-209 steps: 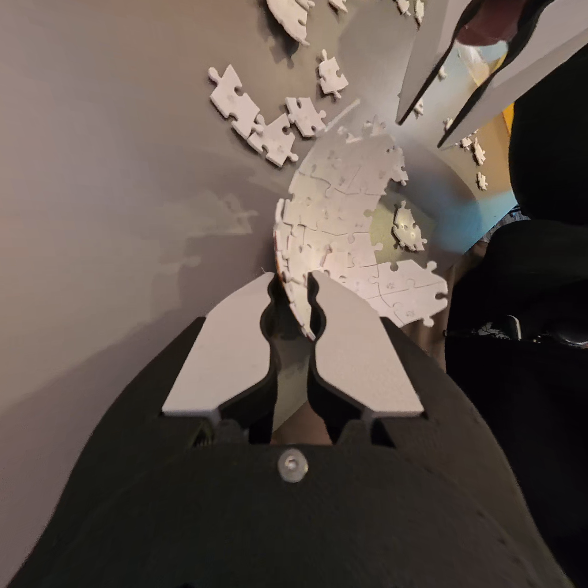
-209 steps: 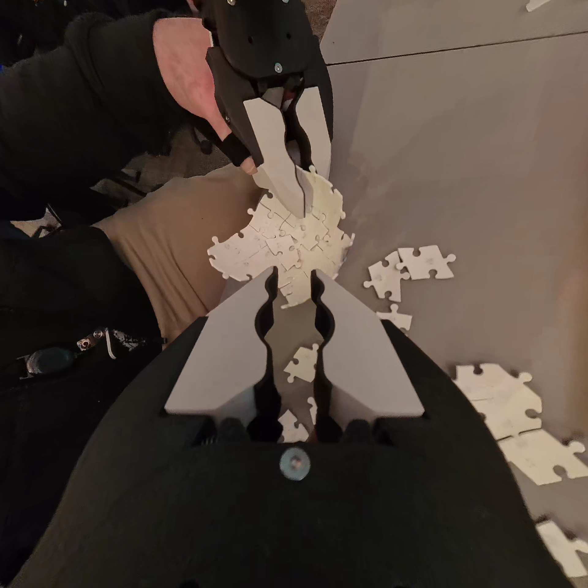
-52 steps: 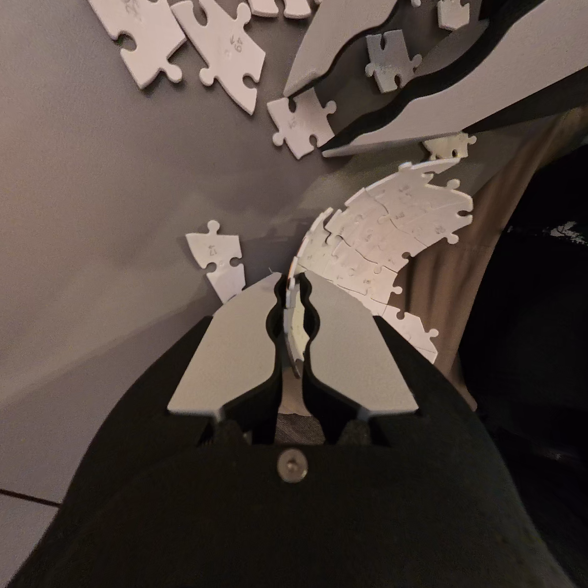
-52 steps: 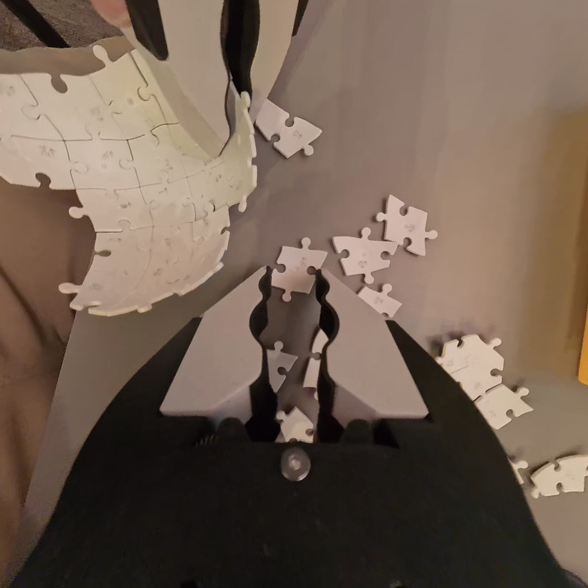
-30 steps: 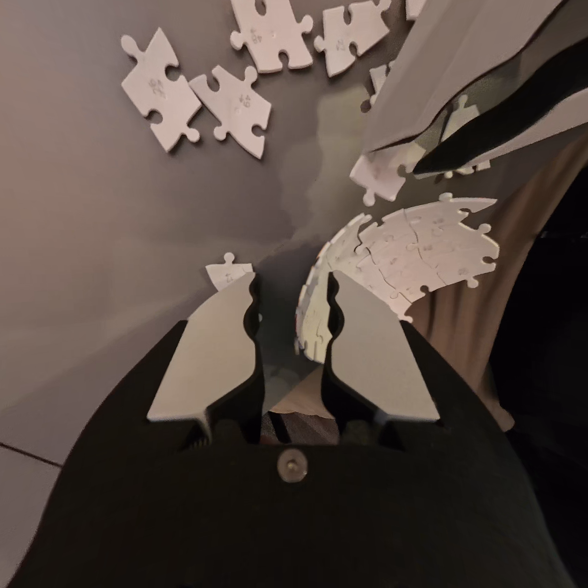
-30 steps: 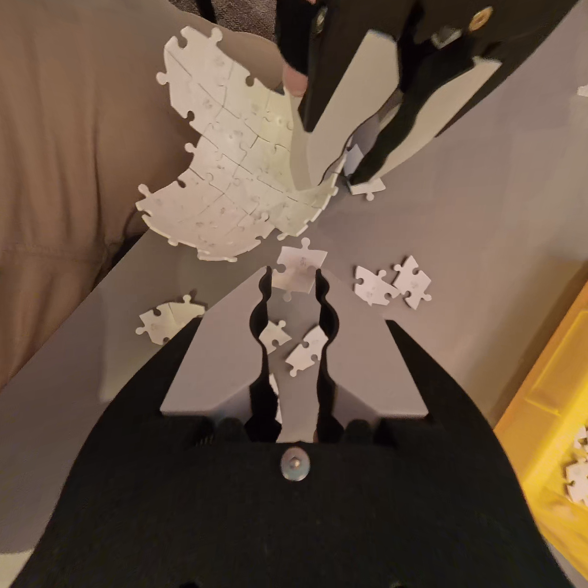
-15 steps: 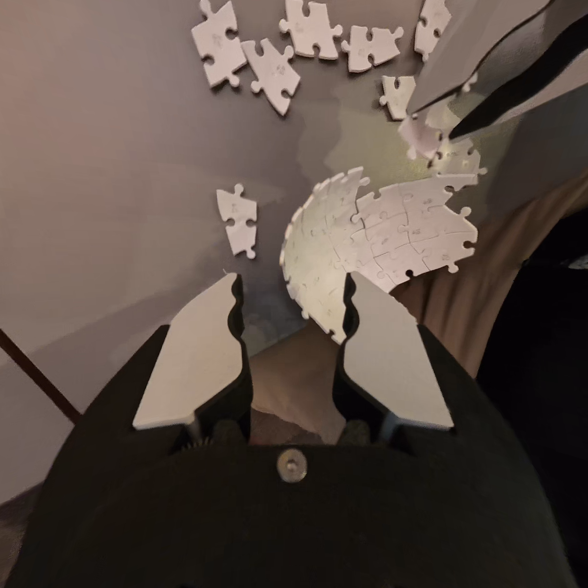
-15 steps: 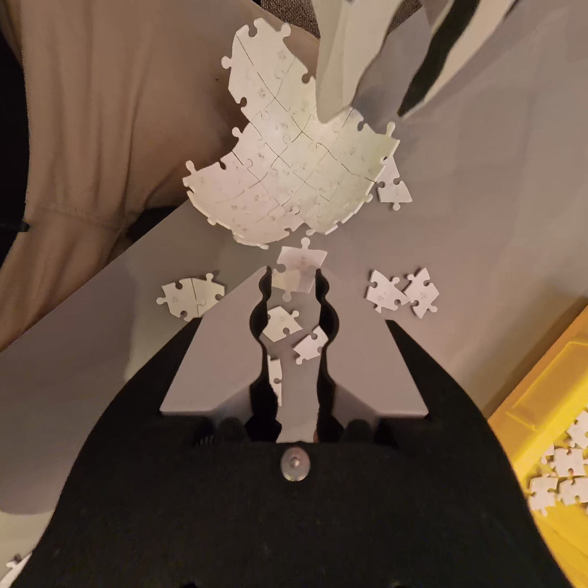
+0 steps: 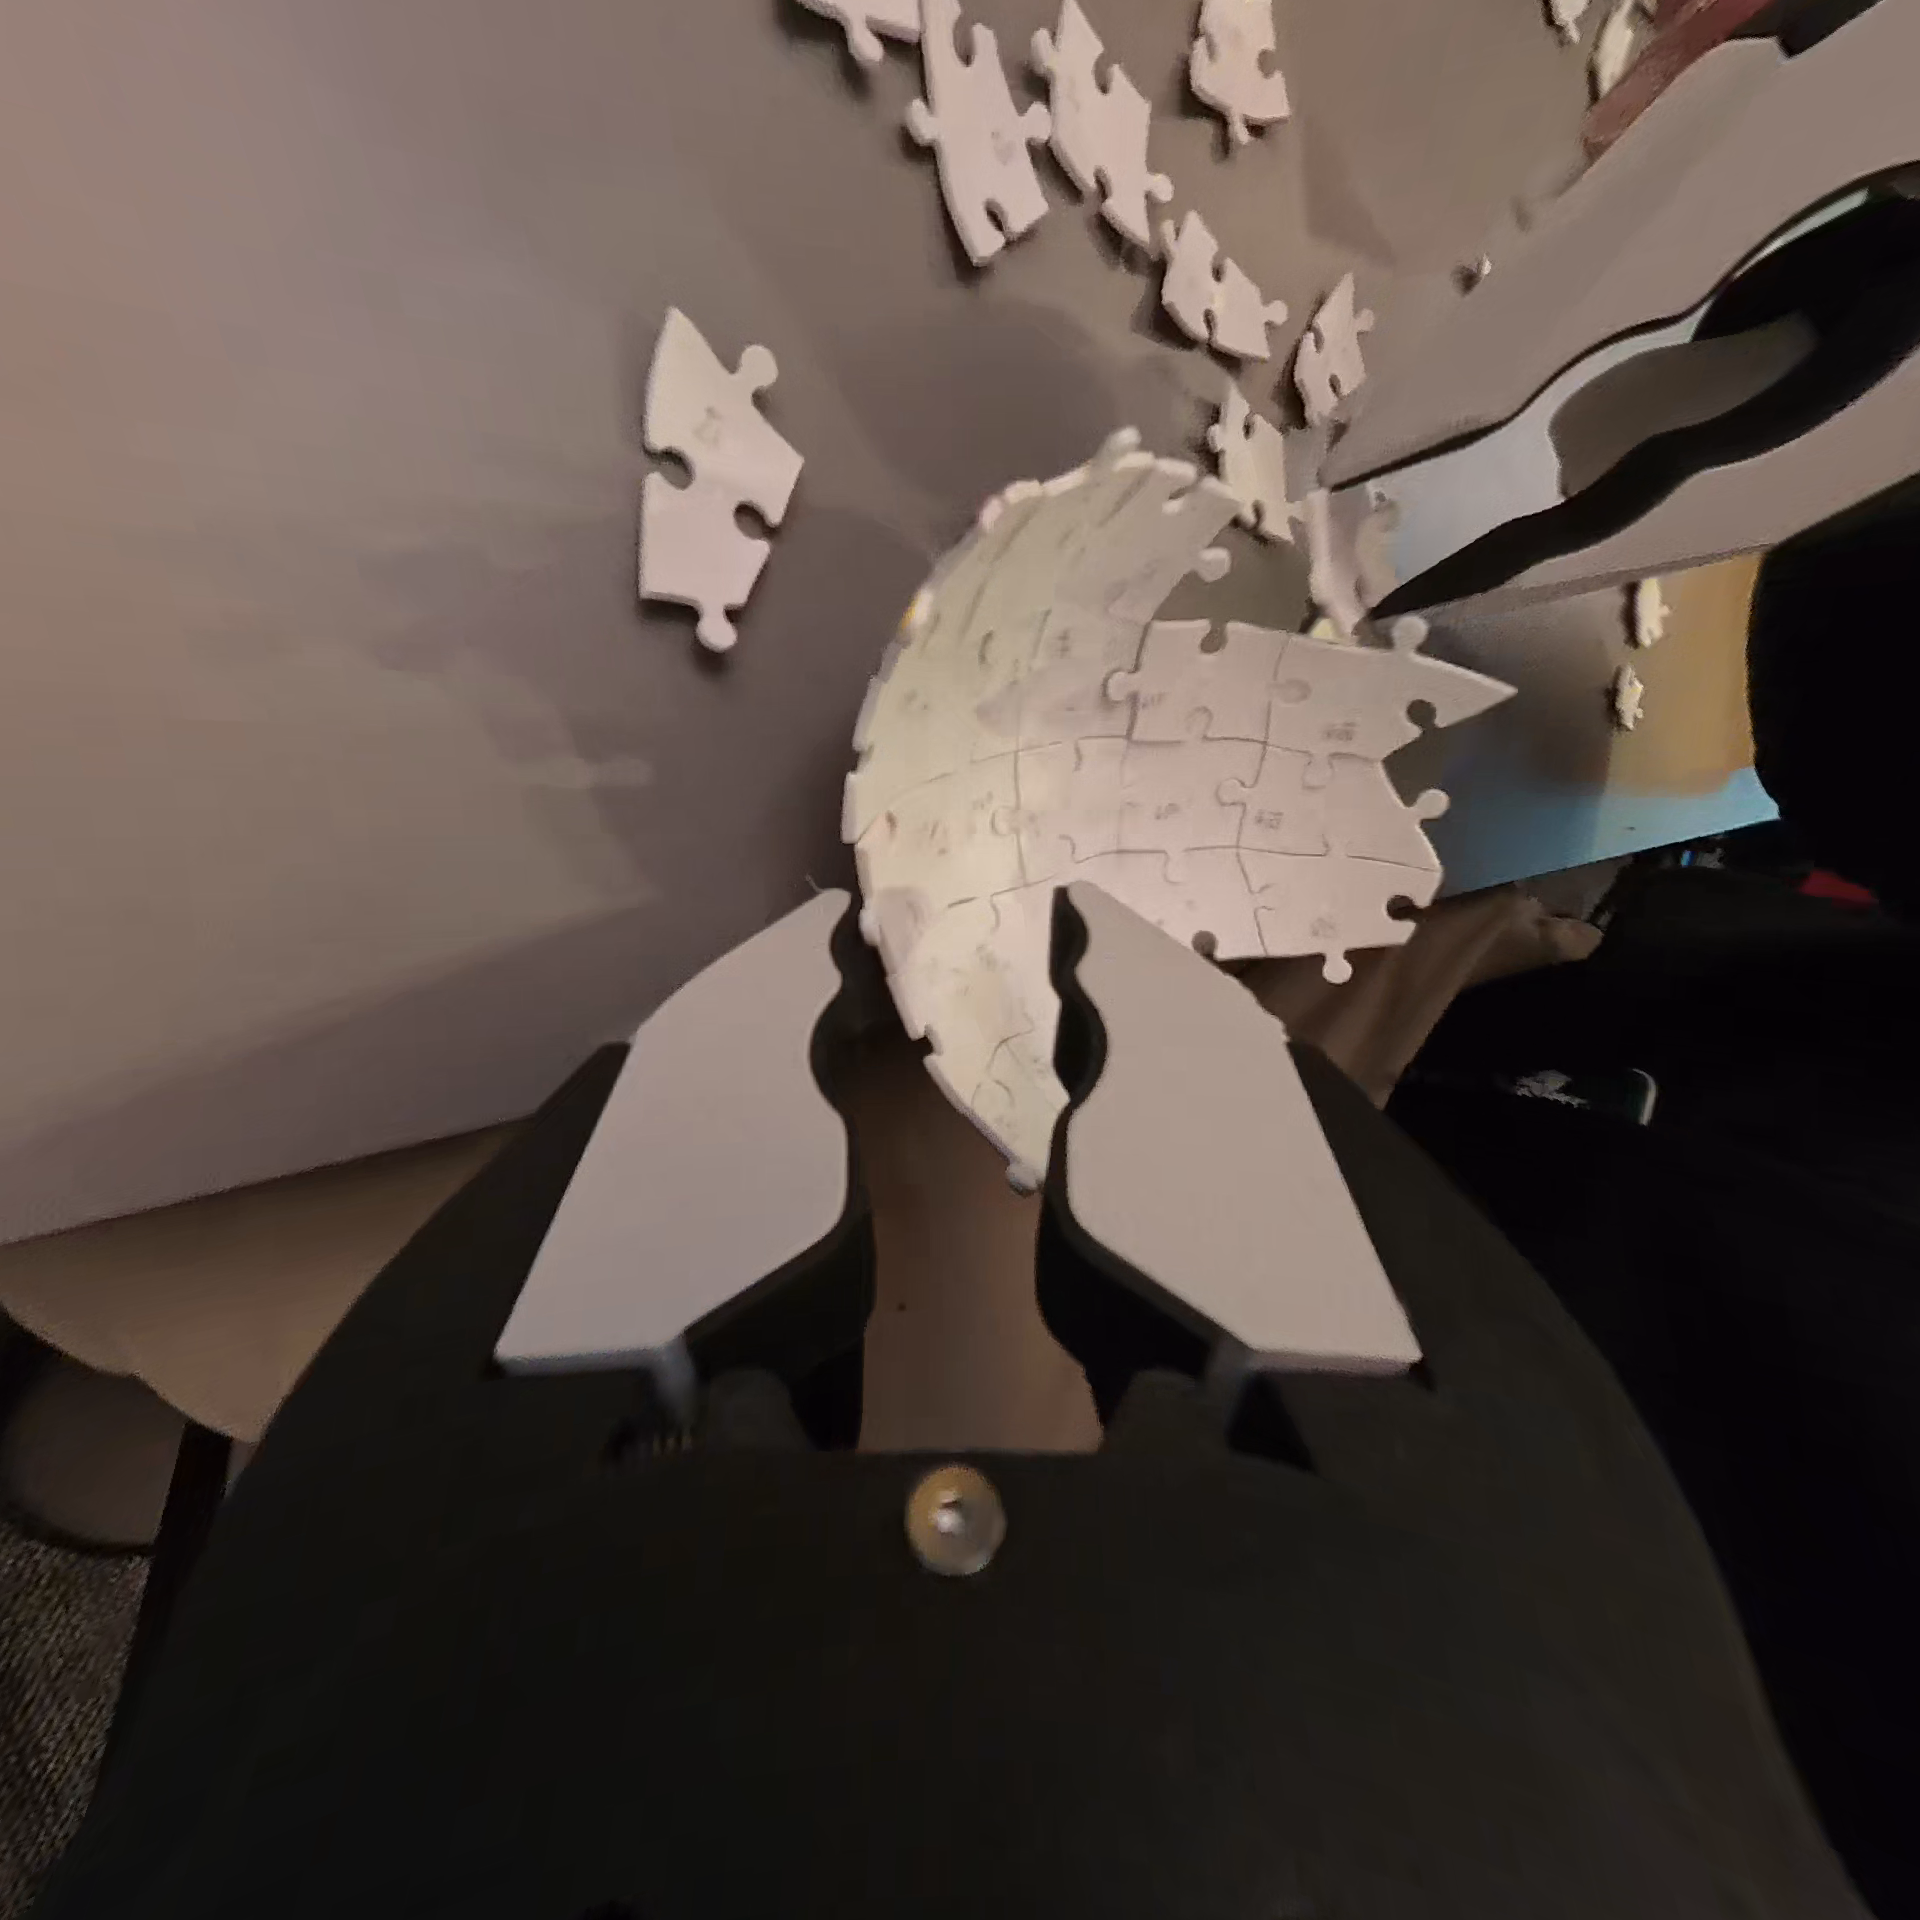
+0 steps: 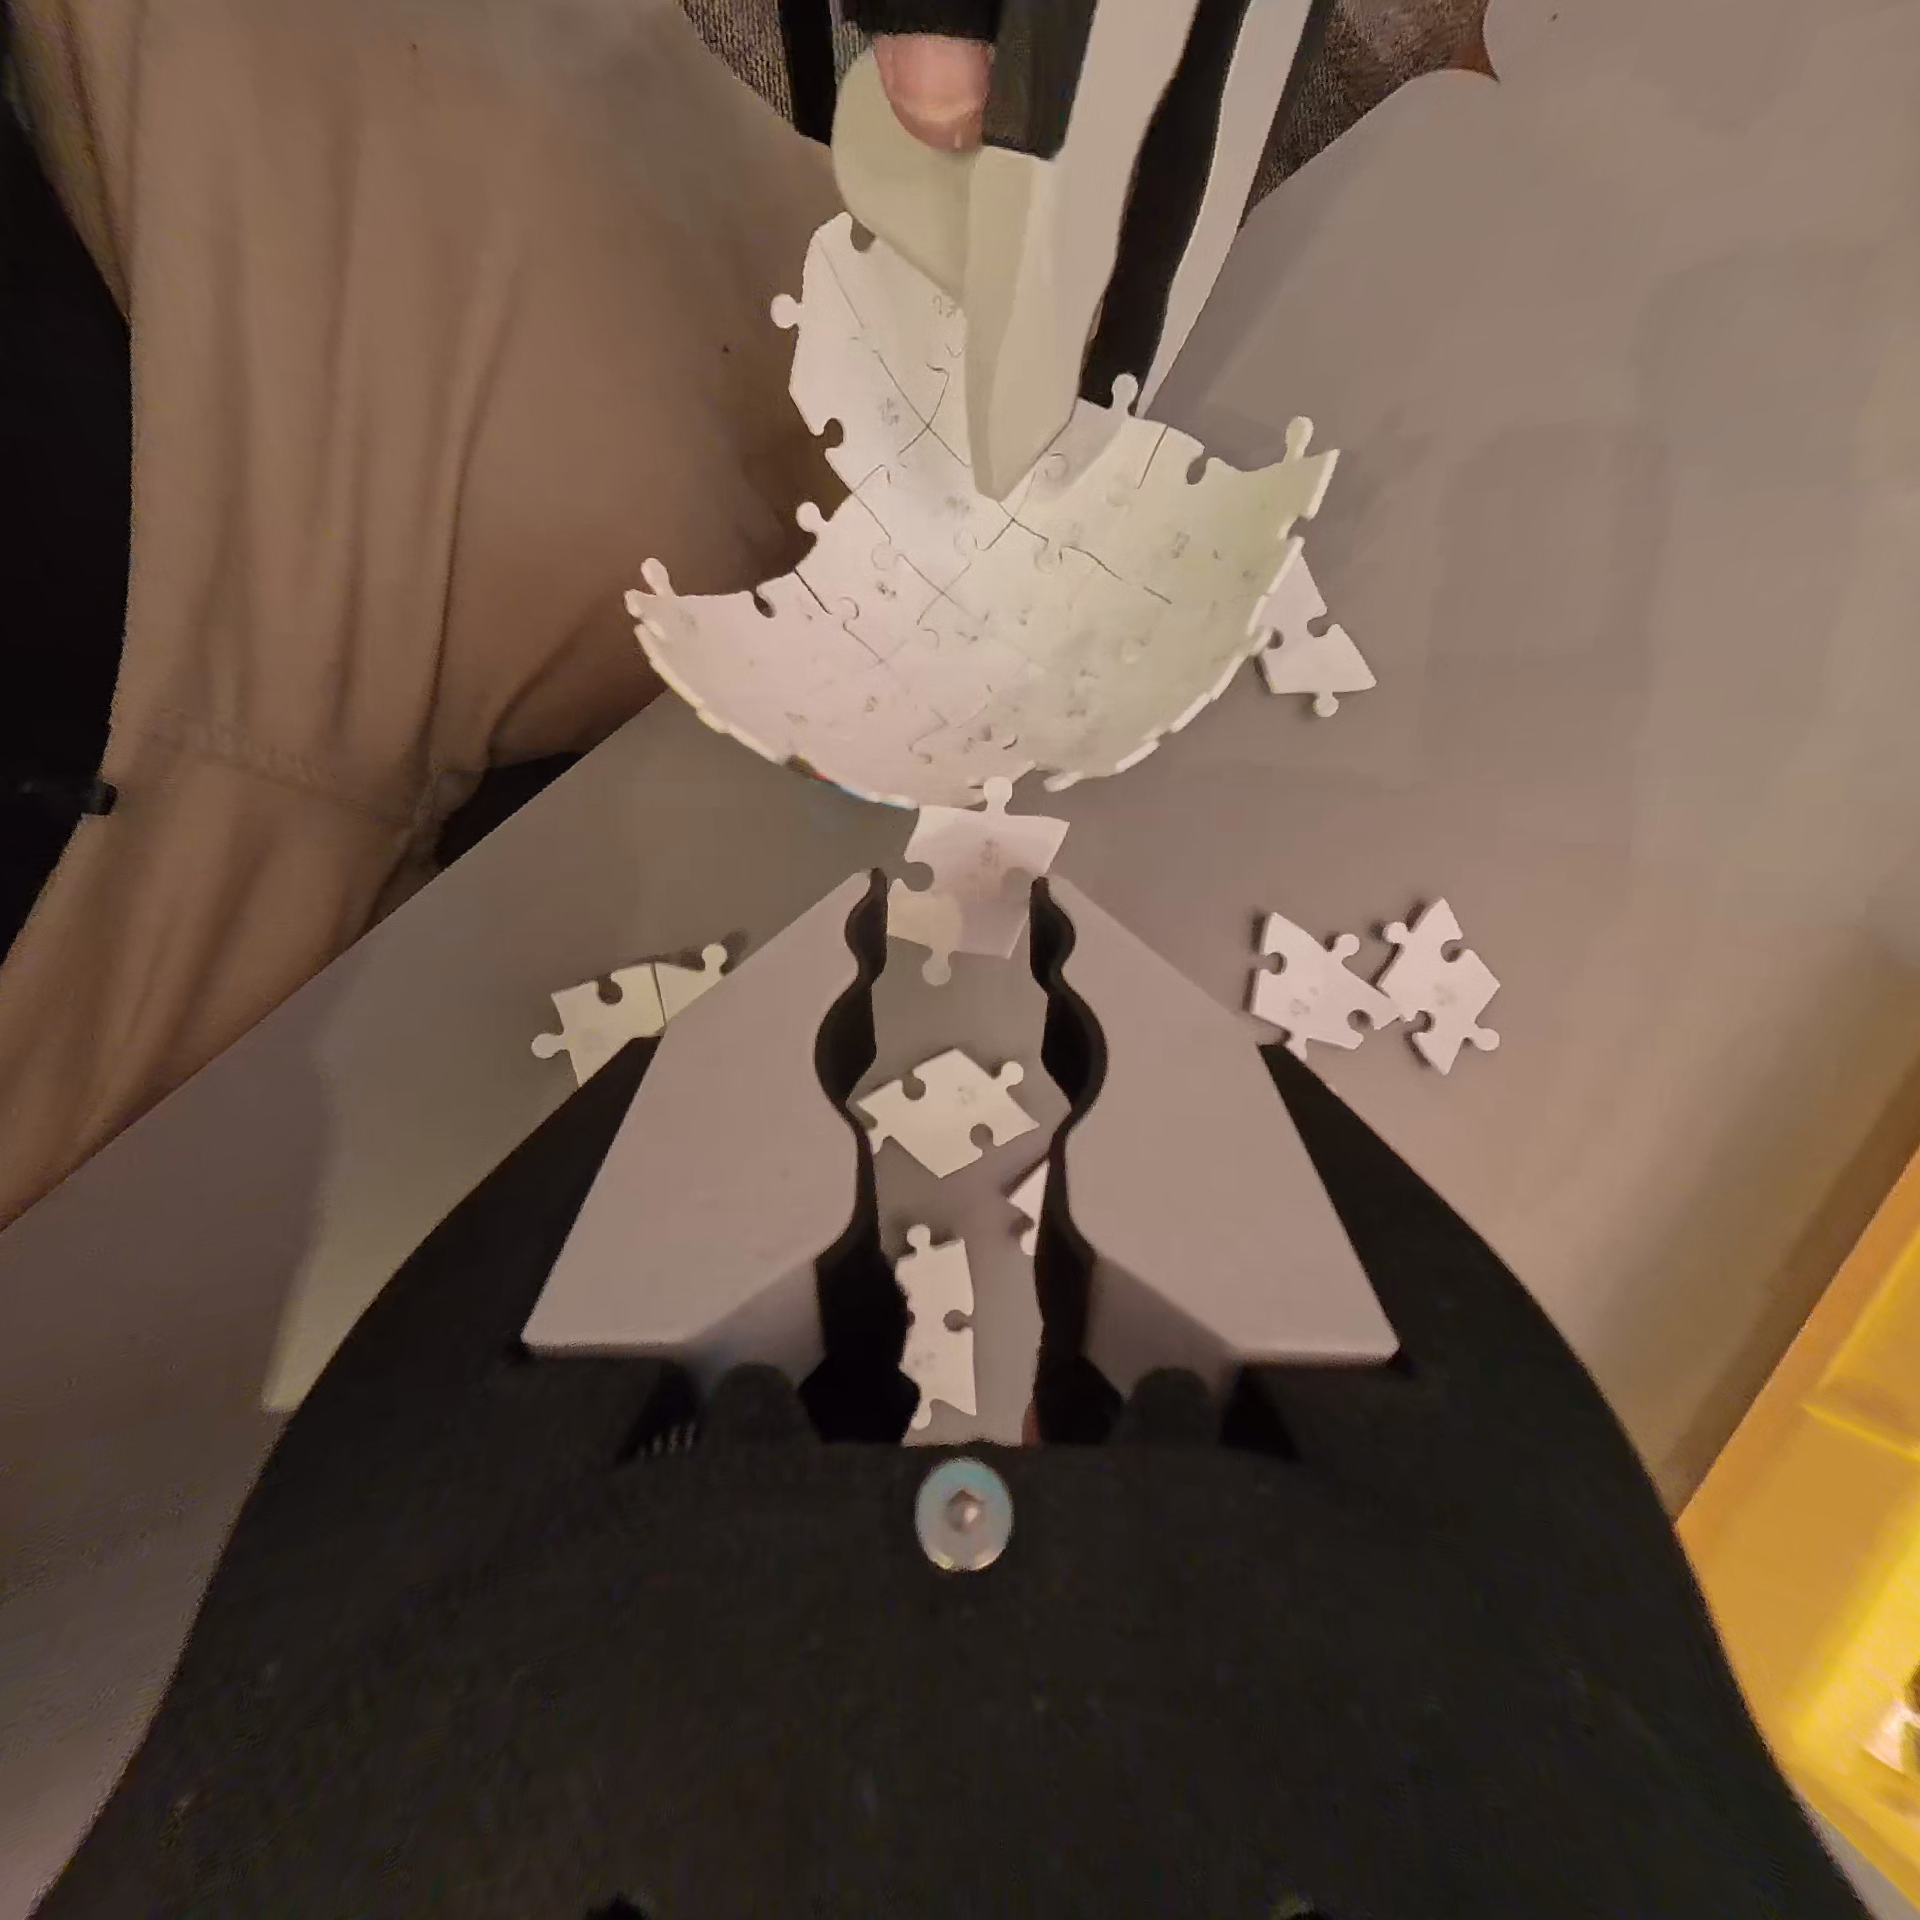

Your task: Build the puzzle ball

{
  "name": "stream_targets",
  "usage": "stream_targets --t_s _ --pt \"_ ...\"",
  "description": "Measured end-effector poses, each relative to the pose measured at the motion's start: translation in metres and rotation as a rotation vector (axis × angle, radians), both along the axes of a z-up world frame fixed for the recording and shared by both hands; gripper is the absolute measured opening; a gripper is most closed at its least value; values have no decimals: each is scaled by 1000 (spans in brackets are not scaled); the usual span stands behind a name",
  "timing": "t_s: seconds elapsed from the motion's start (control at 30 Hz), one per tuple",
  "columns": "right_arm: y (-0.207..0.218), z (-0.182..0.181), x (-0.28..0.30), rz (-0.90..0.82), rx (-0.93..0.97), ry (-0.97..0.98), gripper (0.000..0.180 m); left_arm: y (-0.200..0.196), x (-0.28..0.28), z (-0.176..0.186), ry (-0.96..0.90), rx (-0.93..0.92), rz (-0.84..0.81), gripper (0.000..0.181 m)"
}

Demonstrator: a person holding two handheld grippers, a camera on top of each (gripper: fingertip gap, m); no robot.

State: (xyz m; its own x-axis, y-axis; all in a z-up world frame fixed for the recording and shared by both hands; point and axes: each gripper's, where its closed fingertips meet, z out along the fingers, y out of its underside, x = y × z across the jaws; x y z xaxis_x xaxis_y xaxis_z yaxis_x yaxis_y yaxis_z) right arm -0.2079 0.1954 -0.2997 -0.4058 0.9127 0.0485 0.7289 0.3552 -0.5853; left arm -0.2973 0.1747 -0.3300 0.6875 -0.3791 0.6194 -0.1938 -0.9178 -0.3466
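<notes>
Straddling the rim of the white, bowl-shaped, half-built puzzle ball (image 9: 1143,790), the left hand-held gripper (image 9: 951,914) has its two pale grey fingers parted by a gap much wider than the thin shell. One finger is inside the curve and the other outside. The shell's edge lies close against the inner face of the finger on the right of the left wrist view. Whether that finger actually presses on it cannot be told.

The right hand-held gripper (image 10: 956,888) is closed on a single white jigsaw piece (image 10: 982,868), pinched flat between its fingertips with one knob pointing forward. That knob is just under the lower rim of the half-built puzzle ball (image 10: 987,644), nearly touching it. In the right wrist view the left hand-held gripper comes down from above, with one finger dipping into the bowl. A person's fingertip (image 10: 935,94) shows at the top edge.

The shell hangs over the near edge of the matte grey tabletop (image 10: 1558,520), partly above a stretch of tan cloth (image 10: 312,416).

Loose white pieces lie scattered on the tabletop (image 9: 312,520). Two joined pieces (image 9: 717,488) lie left of the shell in the left wrist view. A touching pair (image 10: 1371,987) lies to the right of the right hand-held gripper, and more show through the gap between its fingers. A yellow plastic bin (image 10: 1818,1403) sits at the right edge.
</notes>
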Motion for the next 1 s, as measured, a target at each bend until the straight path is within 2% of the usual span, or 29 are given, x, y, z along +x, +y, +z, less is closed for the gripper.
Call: stream_targets --t_s 0.13,0.3,0.5,0.8,1.0 --pt "1 0 5 4 12 2 25 4 3 -2 -7 -19 -34 7" --pt "1 4 10 12 29 14 25 16 1 5 47 -12 -67 5" --pt "-6 11 12 21 49 54 25 34 -10 14 273 11 -168 4" --pt "-17 -14 -1 41 197 -20 26 55 -5 24 581 -10 -369 4" --pt "-17 -22 -9 7 281 -42 26 61 2 24 675 -25 -432 4"
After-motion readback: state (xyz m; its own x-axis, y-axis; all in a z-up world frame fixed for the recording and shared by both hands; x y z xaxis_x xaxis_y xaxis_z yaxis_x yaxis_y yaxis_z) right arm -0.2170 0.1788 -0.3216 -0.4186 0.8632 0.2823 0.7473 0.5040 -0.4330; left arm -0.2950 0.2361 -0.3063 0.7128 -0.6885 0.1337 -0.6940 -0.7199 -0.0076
